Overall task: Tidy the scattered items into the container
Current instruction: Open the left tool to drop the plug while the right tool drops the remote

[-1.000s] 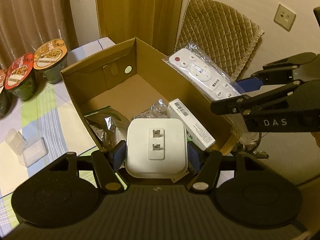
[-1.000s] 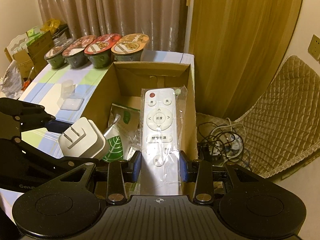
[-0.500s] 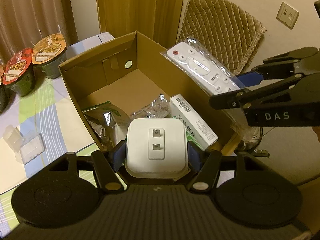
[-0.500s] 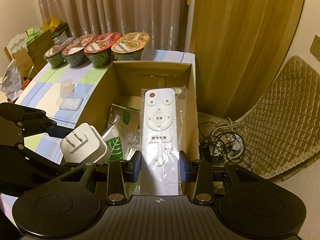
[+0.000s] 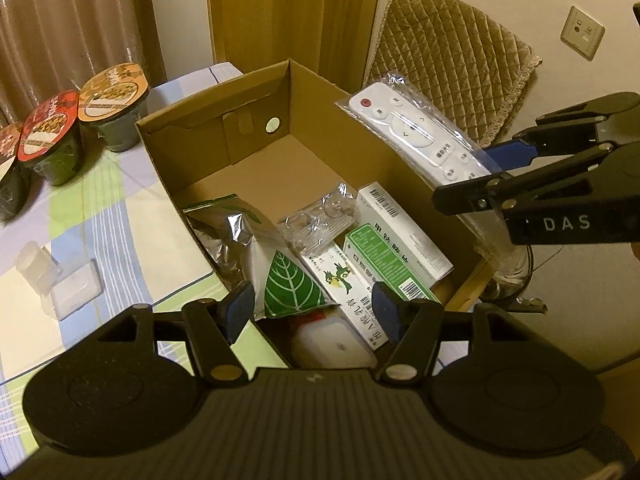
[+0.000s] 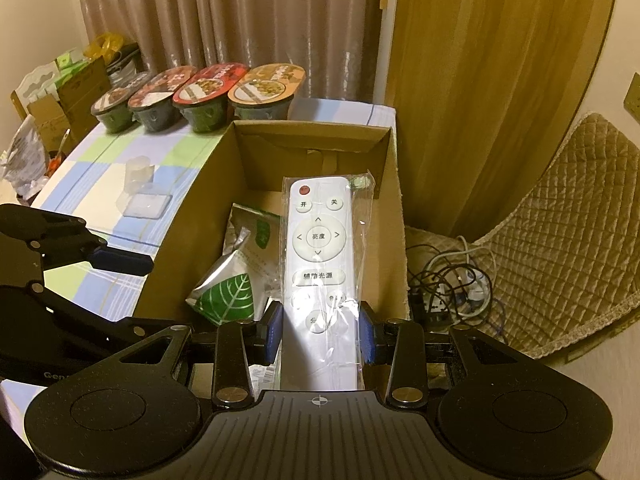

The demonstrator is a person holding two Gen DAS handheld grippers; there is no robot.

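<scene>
Spread wide with nothing between its blue pads, the left gripper (image 5: 313, 314) is held over the near end of the cardboard box (image 5: 224, 136). Directly beneath it, a smooth white rounded charger (image 5: 336, 342) is seen lying in the box, partly hidden by a flat carton with green print (image 5: 348, 292). A foil pouch with a green leaf (image 5: 288, 288), a crinkled clear packet (image 5: 320, 220) and a white-and-green carton (image 5: 400, 240) are packed beside it on the box floor. The right gripper (image 6: 319, 332) is clamped on a slim white remote (image 6: 318, 248) sealed in a glossy plastic sleeve, held above the box's right side. Farther off, round foil-lidded noodle bowls (image 6: 200, 98) are lined on the checked tablecloth (image 5: 108, 208), with a clear plastic case (image 5: 60, 276) nearer. A quilted tan cushion (image 5: 452, 64) is seen beyond.
</scene>
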